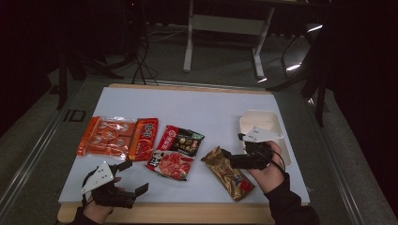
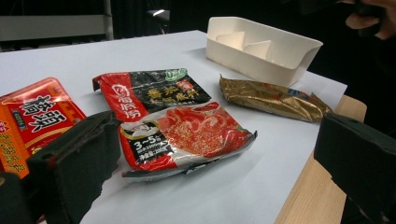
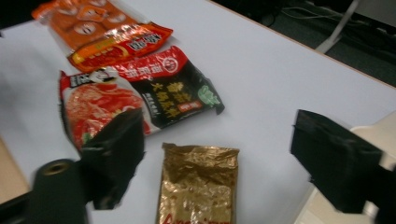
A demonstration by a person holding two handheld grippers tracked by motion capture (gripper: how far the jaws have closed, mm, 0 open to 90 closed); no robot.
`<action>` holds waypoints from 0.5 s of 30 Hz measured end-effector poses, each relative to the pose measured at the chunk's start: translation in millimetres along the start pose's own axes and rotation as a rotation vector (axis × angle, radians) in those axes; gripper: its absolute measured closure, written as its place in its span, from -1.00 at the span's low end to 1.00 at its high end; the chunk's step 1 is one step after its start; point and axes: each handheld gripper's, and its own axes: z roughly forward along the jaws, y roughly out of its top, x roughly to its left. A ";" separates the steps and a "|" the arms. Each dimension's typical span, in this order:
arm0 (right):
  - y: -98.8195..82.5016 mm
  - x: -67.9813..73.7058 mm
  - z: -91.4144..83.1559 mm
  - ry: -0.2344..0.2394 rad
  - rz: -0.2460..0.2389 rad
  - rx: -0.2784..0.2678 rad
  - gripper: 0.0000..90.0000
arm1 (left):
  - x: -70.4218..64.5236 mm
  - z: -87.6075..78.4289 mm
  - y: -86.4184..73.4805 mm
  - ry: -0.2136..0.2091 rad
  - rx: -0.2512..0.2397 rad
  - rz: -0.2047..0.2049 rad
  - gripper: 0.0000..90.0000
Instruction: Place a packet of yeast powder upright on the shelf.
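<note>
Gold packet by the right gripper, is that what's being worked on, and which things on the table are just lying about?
In hand:
- gold packet, between the open jaws of the right gripper
- white tray, beside it, probably

Lying about:
- red-and-black packet
- orange packets
- left gripper, open, holding nothing

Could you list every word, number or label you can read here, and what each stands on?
"3~5" on the red and black packet, near its lower left corner.
"桥头" in large characters on the red packet.
Gold packet: red lettering at its cut-off edge, too blurred to read.
Orange packet: print too small to read.
All other packet print is blurred.
</note>
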 end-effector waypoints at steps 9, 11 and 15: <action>1.8 -4.7 33.0 -0.010 0.027 0.055 -0.49 | 0.3 0.4 -0.1 -0.002 0.003 -0.004 -0.98; 0.2 -6.0 41.1 -0.014 0.032 0.073 -0.47 | 0.3 0.5 0.0 -0.002 0.001 -0.005 -0.98; -3.2 -8.7 55.7 -0.008 0.042 0.116 -0.44 | 0.7 1.1 -0.4 -0.003 0.005 -0.007 -0.98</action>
